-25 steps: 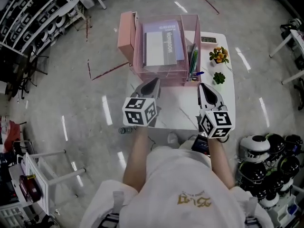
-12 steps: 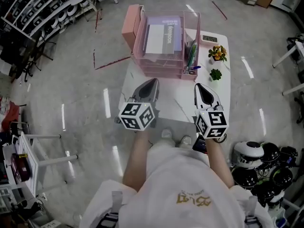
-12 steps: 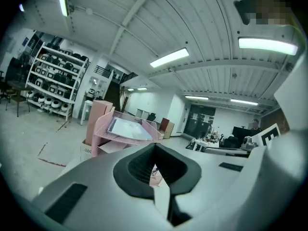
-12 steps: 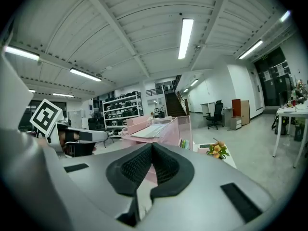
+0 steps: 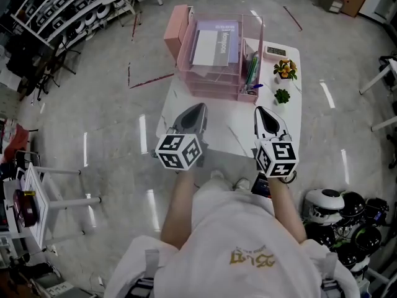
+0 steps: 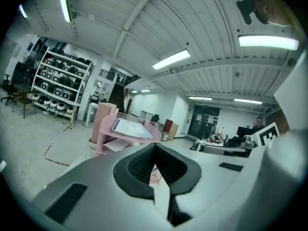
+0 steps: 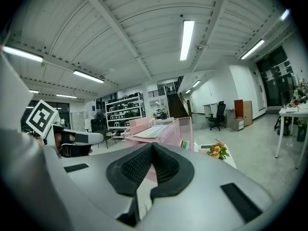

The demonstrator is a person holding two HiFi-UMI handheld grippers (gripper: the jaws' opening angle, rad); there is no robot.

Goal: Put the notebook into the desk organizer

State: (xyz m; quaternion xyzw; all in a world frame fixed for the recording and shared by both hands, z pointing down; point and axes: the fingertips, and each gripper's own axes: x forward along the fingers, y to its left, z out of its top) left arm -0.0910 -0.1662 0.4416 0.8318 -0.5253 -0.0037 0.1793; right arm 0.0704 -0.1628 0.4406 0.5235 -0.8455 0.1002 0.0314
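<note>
Both jaws: pressed together and empty, left gripper (image 5: 198, 107) at 7 o'clock, right gripper (image 5: 260, 110) at 5 o'clock.
Notebook (image 5: 216, 40): flat in top tray of desk organizer (image 5: 214, 90), 12 o'clock on bench (image 5: 236, 138).
Progress: task looks done, nothing left.

From my seat, the organizer (image 5: 214, 90) stands at the far end of the table (image 5: 229, 135), with the notebook (image 5: 214, 42) lying on its top tray, pens (image 5: 251, 73) in its right compartment and a box (image 5: 175, 33) just beside it on the left. Right of the organizer, from far to near, I see a small device (image 5: 275, 51), a flower pot (image 5: 285, 70) and a plant (image 5: 282, 96). The left gripper (image 5: 200, 107) and right gripper (image 5: 260, 110) hang side by side over the table's near end, apart from the organizer.
</note>
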